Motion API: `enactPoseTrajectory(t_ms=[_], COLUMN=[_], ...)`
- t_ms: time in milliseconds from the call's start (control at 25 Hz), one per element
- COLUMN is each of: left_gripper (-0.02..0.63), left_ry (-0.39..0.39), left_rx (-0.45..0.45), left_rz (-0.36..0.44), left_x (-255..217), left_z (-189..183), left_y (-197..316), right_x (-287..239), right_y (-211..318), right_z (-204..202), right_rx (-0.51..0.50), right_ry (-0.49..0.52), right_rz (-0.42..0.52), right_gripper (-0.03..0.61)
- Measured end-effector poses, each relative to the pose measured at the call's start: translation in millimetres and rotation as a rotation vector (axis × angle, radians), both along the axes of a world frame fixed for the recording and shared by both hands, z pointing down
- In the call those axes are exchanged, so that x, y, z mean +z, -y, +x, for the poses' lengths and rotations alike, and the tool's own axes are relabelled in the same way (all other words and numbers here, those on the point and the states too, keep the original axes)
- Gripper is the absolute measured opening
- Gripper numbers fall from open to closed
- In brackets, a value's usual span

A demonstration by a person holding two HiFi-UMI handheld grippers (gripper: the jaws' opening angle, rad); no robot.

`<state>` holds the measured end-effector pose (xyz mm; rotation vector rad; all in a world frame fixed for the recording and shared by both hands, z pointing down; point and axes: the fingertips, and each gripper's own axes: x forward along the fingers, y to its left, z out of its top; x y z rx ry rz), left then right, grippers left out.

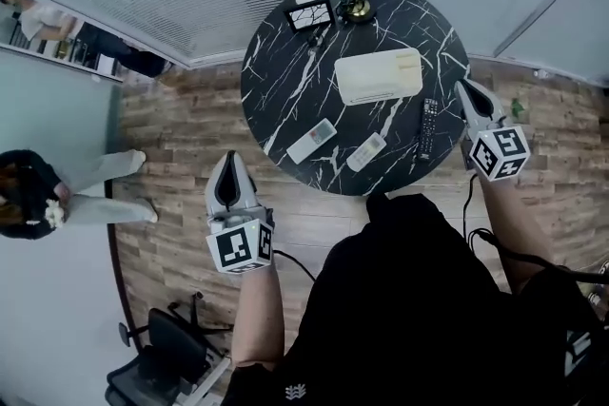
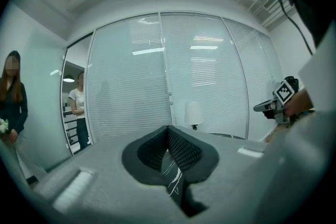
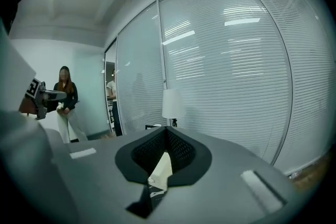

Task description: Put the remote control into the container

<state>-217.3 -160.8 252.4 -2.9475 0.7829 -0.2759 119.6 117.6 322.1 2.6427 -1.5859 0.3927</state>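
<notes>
As remotes [image 1: 428, 126] neighbour the container [image 1: 379, 76], left gripper [image 1: 228, 163] and right gripper [image 1: 465, 91] fingers are shut.

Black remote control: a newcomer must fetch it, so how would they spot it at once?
On the round black marble table, look just off the near right corner of the cream container, by the table's edge. It is the only black remote; the two white remotes lie further left.

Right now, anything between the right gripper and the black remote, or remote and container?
Nothing visible. The black remote lies just left of the right gripper, and only bare table separates it from the container. Both white remotes lie clear, further left.
</notes>
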Motion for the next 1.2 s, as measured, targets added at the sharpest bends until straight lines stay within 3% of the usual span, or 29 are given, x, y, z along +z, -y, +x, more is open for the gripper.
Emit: enactPoseTrajectory(t_ms=[400,720,1200], left_gripper=[0.002,0.002,0.002], left_ry=[-0.011,0.054,0.109], left_rx=[0.108,0.233,0.511], left_rz=[0.002,-0.06,-0.091], left_x=[-7,28,74], left_z=[103,145,213], left_y=[9,-4,-9], right_x=[14,57,110], right_y=[15,0,-6], right_z=[52,42,27], right_rx=[0.015,0.074,0.245], right_ry=[0.016,0.102,0.178], right_rz=[-0.015,-0.059,-0.104], right_gripper=[0.002,0.002,0.002])
